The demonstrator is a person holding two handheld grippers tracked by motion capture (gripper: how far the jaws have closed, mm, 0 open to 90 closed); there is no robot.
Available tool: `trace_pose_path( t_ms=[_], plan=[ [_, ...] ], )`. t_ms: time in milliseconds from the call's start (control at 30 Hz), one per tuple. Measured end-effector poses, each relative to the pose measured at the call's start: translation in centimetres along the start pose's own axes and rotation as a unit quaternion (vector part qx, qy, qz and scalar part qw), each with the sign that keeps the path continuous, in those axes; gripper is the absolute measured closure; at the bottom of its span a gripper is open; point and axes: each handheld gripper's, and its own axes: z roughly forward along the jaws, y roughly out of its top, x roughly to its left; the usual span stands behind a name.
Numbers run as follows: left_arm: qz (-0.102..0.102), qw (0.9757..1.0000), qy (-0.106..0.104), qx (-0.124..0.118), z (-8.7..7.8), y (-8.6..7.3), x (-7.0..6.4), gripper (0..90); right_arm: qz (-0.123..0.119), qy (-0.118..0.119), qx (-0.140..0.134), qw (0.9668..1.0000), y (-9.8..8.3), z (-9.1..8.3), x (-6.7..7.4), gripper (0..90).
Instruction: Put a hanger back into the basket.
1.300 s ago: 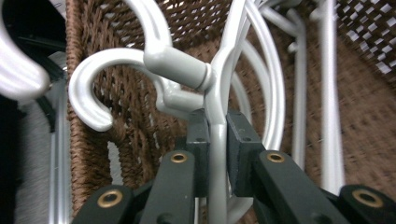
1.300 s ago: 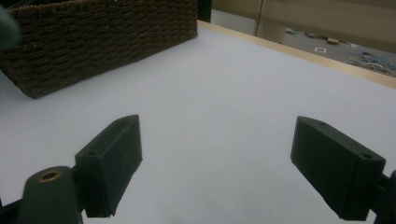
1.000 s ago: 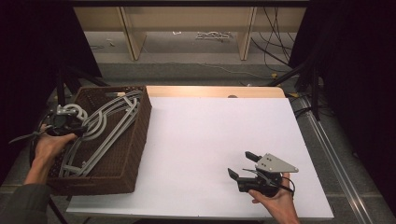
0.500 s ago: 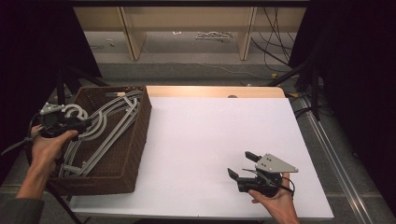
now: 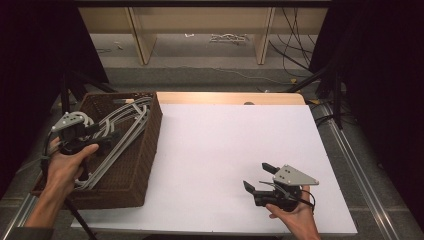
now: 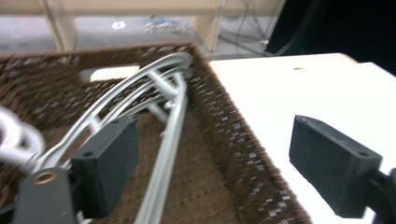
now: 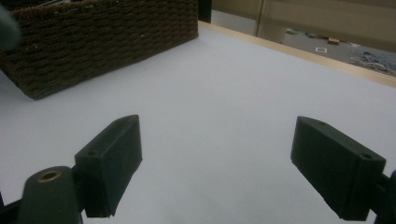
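A dark brown wicker basket (image 5: 146, 150) stands at the table's left edge and holds several grey clothes hangers (image 5: 125, 125). My left gripper (image 5: 111, 139) hovers over the basket's near-left part, pointing right. In the left gripper view its jaws (image 6: 215, 172) have just been opening and stand wide. The hangers (image 6: 163, 154) lie below them in the basket (image 6: 233, 154), and no pad touches them. My right gripper (image 5: 258, 175) rests low over the white table near the front right. It is open (image 7: 215, 172) with only bare table between its fingers.
The white tabletop (image 5: 230, 140) stretches from the basket to the right edge, with a wooden strip (image 5: 225, 98) along its far side. Wooden shelf legs (image 5: 262, 35) and cables (image 5: 295, 45) lie on the floor beyond. Dark stands (image 5: 336, 100) flank the table.
My left hand has risen and shifted right over the basket, and its jaws now stand wider apart. The right hand has not moved.
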Motion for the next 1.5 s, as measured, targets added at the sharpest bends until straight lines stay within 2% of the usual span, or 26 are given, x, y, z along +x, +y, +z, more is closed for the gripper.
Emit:
trace_pose_path(
  t_ms=[67, 100, 133, 333, 433, 567, 667, 800, 900, 967, 1067, 1100, 1133, 1167, 1200, 1300, 1367, 1500],
  plan=[
    [0.004, 1.0000, -0.008, -0.004, 0.0, -0.1, -0.8, 15.5, 0.007, 0.003, 0.003, 1.0000, 0.0, 0.0, 0.1, 17.3],
    [0.006, 0.9999, -0.012, -0.005, 0.0, -0.1, -1.2, 15.7, -0.002, 0.000, -0.002, 1.0000, 0.0, 0.0, 0.0, 17.3],
    [0.007, 0.9997, -0.020, -0.009, 0.0, -0.2, -1.6, 15.6, 0.005, 0.005, 0.004, 1.0000, 0.0, 0.0, 0.1, 17.3],
    [0.021, 0.9983, -0.051, -0.018, 0.0, -0.6, -4.5, 15.6, 0.003, 0.002, -0.003, 1.0000, 0.0, 0.0, 0.0, 17.3],
    [0.028, 0.9969, -0.069, -0.024, 0.0, -1.0, -6.0, 15.6, 0.013, 0.007, 0.000, 0.9999, 0.0, 0.0, 0.1, 17.3],
    [0.034, 0.9950, -0.090, -0.028, 0.1, -1.5, -8.0, 15.6, 0.008, 0.006, -0.003, 0.9999, 0.0, 0.1, 0.1, 17.2],
    [0.051, 0.9932, -0.099, -0.034, 0.3, -1.8, -9.4, 15.6, 0.011, 0.011, 0.000, 0.9999, 0.0, 0.1, 0.2, 17.2],
    [0.051, 0.9904, -0.119, -0.048, 0.6, -2.4, -10.8, 15.6, 0.012, 0.009, -0.002, 0.9999, 0.0, 0.0, 0.2, 17.3],
    [0.054, 0.9887, -0.130, -0.050, 0.7, -3.1, -11.7, 15.6, 0.010, 0.004, -0.006, 0.9999, 0.0, -0.1, 0.3, 17.2],
    [0.058, 0.9871, -0.139, -0.054, 0.8, -3.5, -12.2, 15.6, 0.015, 0.013, -0.005, 0.9998, 0.0, 0.0, 0.4, 17.2],
    [0.058, 0.9862, -0.143, -0.059, 1.0, -4.2, -12.8, 15.7, 0.008, 0.008, -0.007, 0.9999, 0.1, 0.0, 0.4, 17.2],
    [0.056, 0.9856, -0.147, -0.060, 1.1, -4.6, -13.0, 15.7, 0.012, 0.010, -0.007, 0.9999, 0.1, 0.0, 0.5, 17.2],
    [0.057, 0.9854, -0.149, -0.059, 1.1, -5.0, -13.2, 15.7, 0.010, 0.011, -0.017, 0.9997, 0.1, 0.1, 0.5, 17.2],
    [0.061, 0.9844, -0.154, -0.060, 1.2, -5.3, -13.4, 15.7, 0.012, 0.019, -0.004, 0.9997, 0.1, -0.1, 0.6, 17.2],
    [0.065, 0.9837, -0.158, -0.057, 1.3, -5.7, -13.6, 15.7, 0.012, 0.012, -0.008, 0.9998, 0.1, -0.1, 0.7, 17.2],
    [0.074, 0.9818, -0.166, -0.055, 1.6, -6.6, -14.0, 15.7, 0.012, 0.016, -0.006, 0.9998, 0.1, -0.1, 0.9, 16.9],
    [0.082, 0.9814, -0.165, -0.055, 1.7, -7.2, -14.1, 15.7, 0.013, 0.021, -0.006, 0.9997, 0.0, -0.1, 1.0, 16.9],
    [0.080, 0.9804, -0.173, -0.050, 1.7, -8.1, -14.1, 15.7, 0.015, 0.017, -0.012, 0.9997, -0.1, -0.3, 1.2, 16.6]
  ],
)
